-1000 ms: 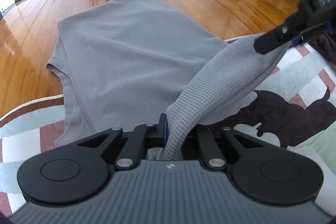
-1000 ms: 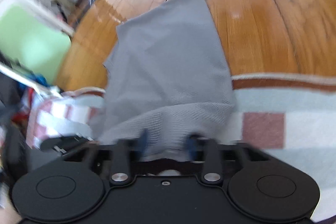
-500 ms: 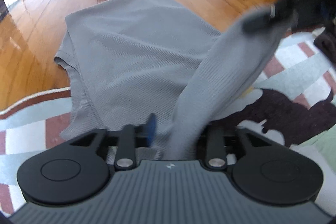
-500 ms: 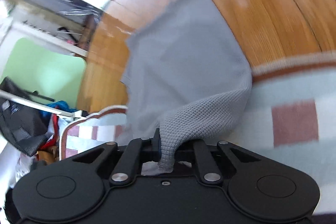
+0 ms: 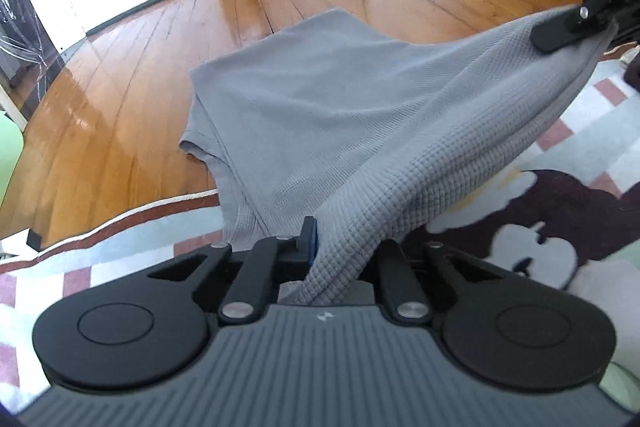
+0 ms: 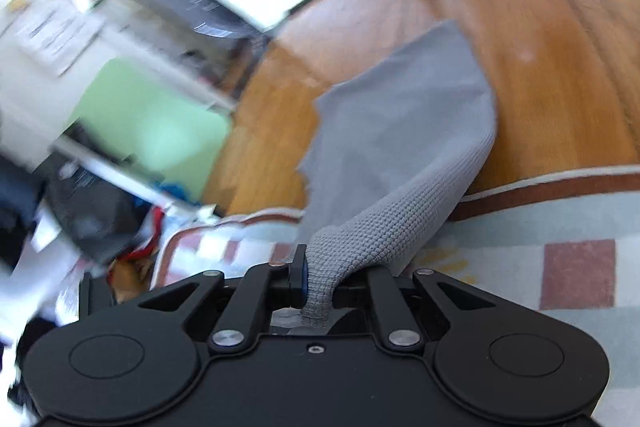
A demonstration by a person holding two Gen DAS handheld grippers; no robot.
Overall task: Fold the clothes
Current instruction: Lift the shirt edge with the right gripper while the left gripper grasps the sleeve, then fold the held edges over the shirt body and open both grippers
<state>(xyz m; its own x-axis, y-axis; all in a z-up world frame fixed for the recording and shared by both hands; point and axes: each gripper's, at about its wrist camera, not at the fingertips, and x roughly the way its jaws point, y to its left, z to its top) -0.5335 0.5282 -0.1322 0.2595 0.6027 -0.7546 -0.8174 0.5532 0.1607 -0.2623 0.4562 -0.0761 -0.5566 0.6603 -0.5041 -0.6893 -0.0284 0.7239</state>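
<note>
Grey waffle-knit shirt lies ahead of both tools, far part flat on the wooden floor, near edge lifted off the patterned rug and strung between my two grips. Left tool: jaws closing, cloth already bunched between them and running out forward and to the right. Right tool: clamped together on a gathered corner of the same shirt, a tuft poking back behind the pads. Step in hand, as I read it: near hem is raised, ready for the first fold over the body. Next move calls for carrying both corners forward together, keeping the span taut and level, and laying the edge down square on the far part. Left view gives what the right cannot: the right tool's finger pinching the cloth off to my upper right, plus a sleeve opening to the left. Right view, blurred, shows clutter by the rug's left edge and the shirt's far corner, but not the left tool.
</note>
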